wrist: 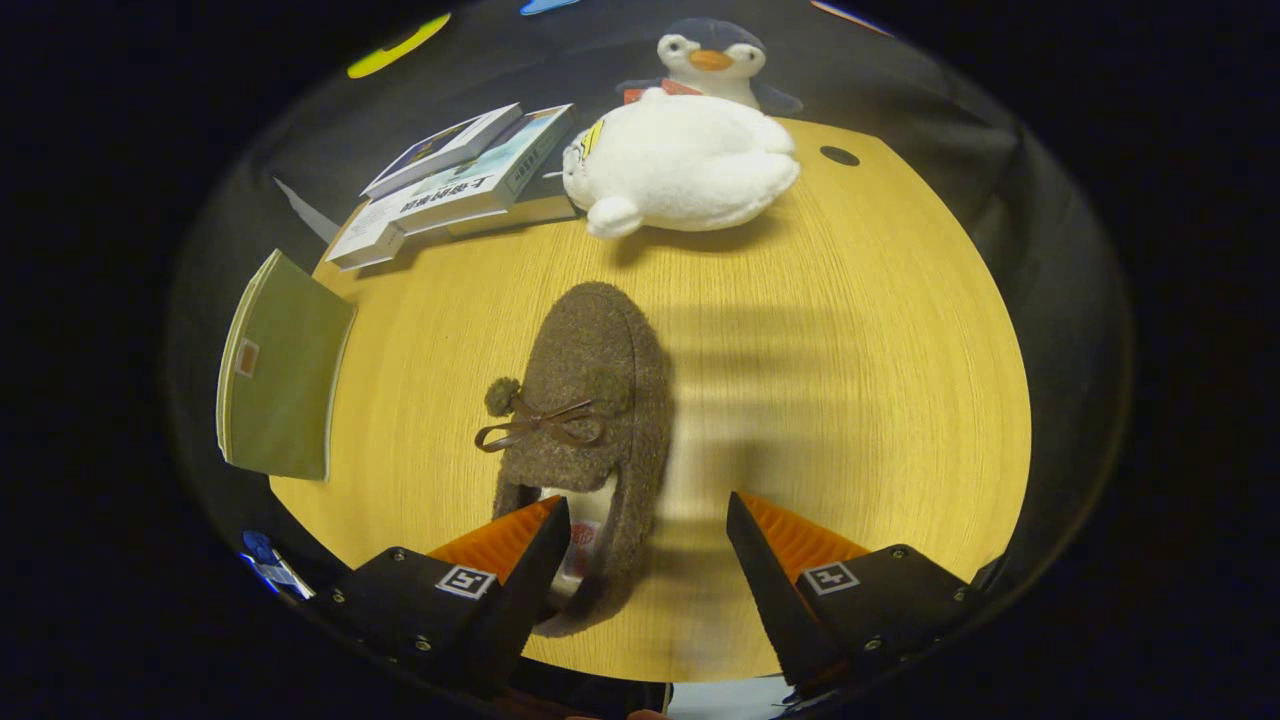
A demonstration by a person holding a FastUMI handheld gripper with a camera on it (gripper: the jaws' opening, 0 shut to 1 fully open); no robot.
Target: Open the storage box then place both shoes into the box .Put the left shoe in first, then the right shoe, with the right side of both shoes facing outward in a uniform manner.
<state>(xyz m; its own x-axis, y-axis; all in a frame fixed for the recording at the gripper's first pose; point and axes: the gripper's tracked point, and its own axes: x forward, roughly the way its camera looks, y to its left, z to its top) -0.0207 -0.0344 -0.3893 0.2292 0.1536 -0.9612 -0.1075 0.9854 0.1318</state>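
Furthest left, a green booklet (pixel 283 372) lies flat, overhanging the edge of the round wooden table (pixel 860 380). Beyond it, toward the back of the table, a stack of books (pixel 455 180) rests with spines angled toward the plush toy. Next comes the brown fuzzy shoe (pixel 590 420), sole down on the wood, toe pointing away from me, a thin bow and two pompoms across its upper. Its heel opening sits just ahead of my tongs (pixel 648 520), with my left finger overlapping the heel's near side; I cannot tell whether that finger touches it. My tongs stand open, the fingers well apart, the right finger over bare wood and clear of the shoe. Behind the shoe, near the table's far edge, a white plush toy (pixel 685 165) lies on its side, and a plush penguin (pixel 712 58) sits just beyond it. To the right of the toy, a small dark hole (pixel 839 156) marks the tabletop.
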